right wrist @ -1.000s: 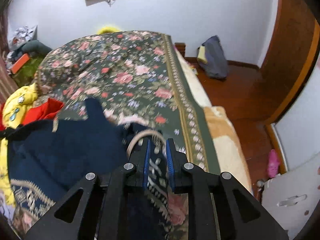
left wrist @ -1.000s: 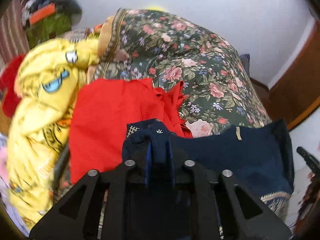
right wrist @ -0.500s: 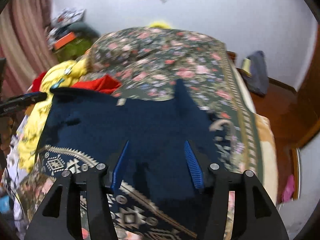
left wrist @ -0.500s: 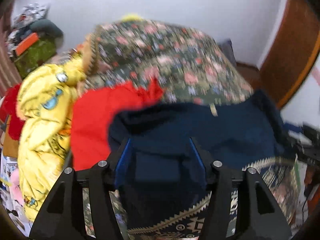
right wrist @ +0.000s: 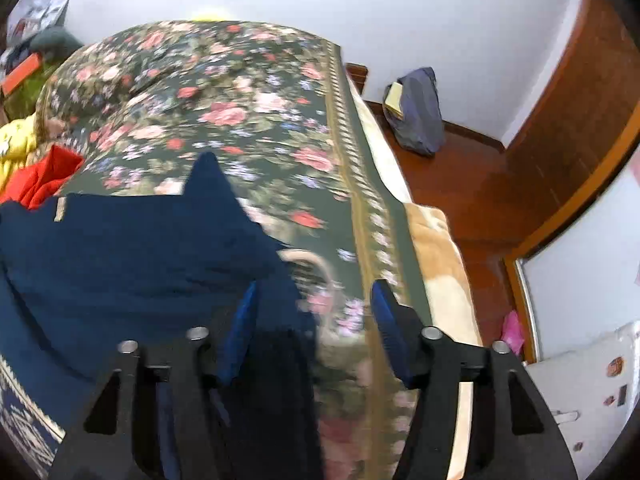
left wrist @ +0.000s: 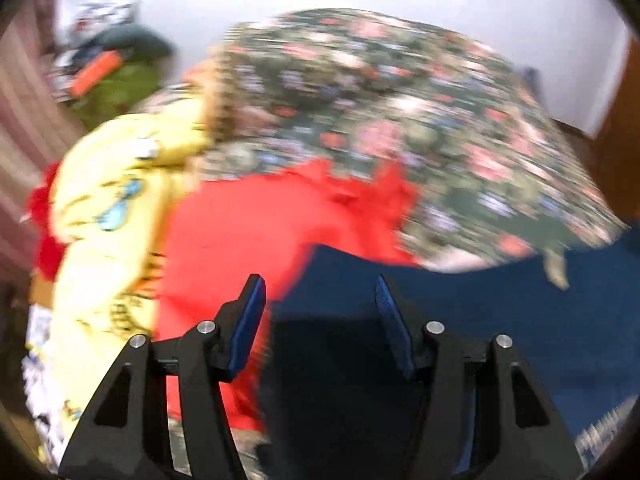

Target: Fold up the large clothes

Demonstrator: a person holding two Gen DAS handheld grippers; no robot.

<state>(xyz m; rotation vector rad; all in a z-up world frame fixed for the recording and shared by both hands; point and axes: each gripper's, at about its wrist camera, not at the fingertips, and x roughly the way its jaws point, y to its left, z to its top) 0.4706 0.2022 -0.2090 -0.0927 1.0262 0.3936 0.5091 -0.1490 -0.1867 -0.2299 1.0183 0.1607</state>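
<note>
A large navy garment (right wrist: 120, 248) with a patterned cream border lies spread flat on the floral bedspread (right wrist: 248, 92). It also shows in the left wrist view (left wrist: 480, 312), which is blurred. My left gripper (left wrist: 318, 292) is open and empty above the garment's left edge. My right gripper (right wrist: 314, 294) is open and empty above the garment's right edge, where a pointed fold sticks up.
A red garment (left wrist: 260, 224) and a yellow printed garment (left wrist: 108, 208) lie left of the navy one. The bed's right edge (right wrist: 436, 248) drops to a wooden floor with a grey bag (right wrist: 416, 112). Clutter (left wrist: 116, 64) sits at the far left.
Both grippers were shut on the navy garment a second ago. They opened and let go, and the garment now lies spread on the bed. Both grippers have drawn apart toward its edges.
</note>
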